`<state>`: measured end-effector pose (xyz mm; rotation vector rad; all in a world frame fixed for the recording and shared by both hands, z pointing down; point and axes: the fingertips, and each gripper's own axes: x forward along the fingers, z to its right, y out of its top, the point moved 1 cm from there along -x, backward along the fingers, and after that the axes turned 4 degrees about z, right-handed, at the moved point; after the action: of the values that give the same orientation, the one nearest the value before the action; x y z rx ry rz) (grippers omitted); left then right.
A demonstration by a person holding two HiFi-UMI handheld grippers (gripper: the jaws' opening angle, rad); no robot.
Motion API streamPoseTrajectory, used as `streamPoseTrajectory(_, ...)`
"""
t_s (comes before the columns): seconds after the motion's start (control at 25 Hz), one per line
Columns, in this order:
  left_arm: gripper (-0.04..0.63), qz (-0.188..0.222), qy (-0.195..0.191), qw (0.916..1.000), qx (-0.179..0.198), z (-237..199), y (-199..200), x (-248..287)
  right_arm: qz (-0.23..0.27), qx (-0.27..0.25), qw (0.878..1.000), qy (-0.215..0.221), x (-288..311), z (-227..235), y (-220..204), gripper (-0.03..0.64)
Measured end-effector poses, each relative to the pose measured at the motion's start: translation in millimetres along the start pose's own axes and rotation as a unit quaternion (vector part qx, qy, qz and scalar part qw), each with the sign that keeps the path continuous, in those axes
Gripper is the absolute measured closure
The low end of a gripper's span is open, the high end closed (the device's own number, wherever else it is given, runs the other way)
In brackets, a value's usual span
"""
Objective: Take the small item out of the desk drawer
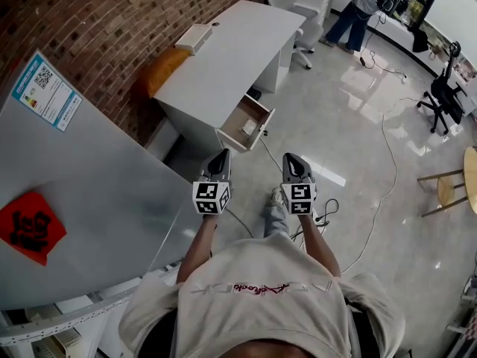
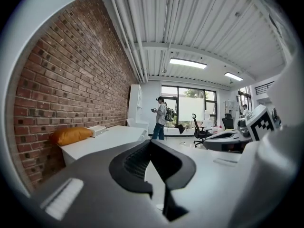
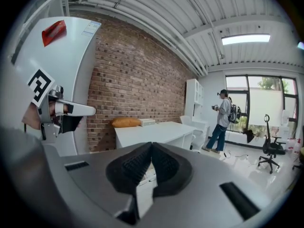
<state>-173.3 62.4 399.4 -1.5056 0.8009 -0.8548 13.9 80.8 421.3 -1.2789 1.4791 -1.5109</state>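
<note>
Small item [image 1: 250,127] shows only as a pale patch lying in the open drawer [image 1: 240,112] of the white desk [image 1: 231,47]; form indistinct; grey cabinet [image 1: 89,177] at left, orange cushion [image 1: 165,67] beside the desk; left gripper [image 1: 222,155] and right gripper [image 1: 293,159] each pinched together, empty, well apart from the drawer.

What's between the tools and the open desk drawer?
Head view: bare floor with one thin cable lying on it; nothing blocks the drawer.
</note>
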Motion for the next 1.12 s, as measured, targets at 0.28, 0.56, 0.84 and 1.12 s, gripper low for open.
streamPoseTrajectory(0.28,0.586,0.000,0.015,0.9999,-0.001,-12.2,6.9,59.1,0.000,-0.002,1.000,0.013,48.4,37.9,4.9,0.604)
streamPoseTrajectory(0.56,0.586,-0.001,0.027,0.9996,-0.002,-12.7,19.5,131.4,0.001,-0.006,1.000,0.026,103.1,96.0,17.3,0.604)
streamPoseTrajectory(0.84,0.586,-0.001,0.035,0.9994,0.003,-12.6,29.0,204.4,0.001,-0.004,0.999,0.036,153.8,149.4,19.5,0.604)
streamPoseTrajectory(1.12,0.586,-0.007,0.036,0.9993,0.002,-12.5,33.0,264.6,0.000,-0.002,0.999,0.040,195.9,195.0,24.3,0.604)
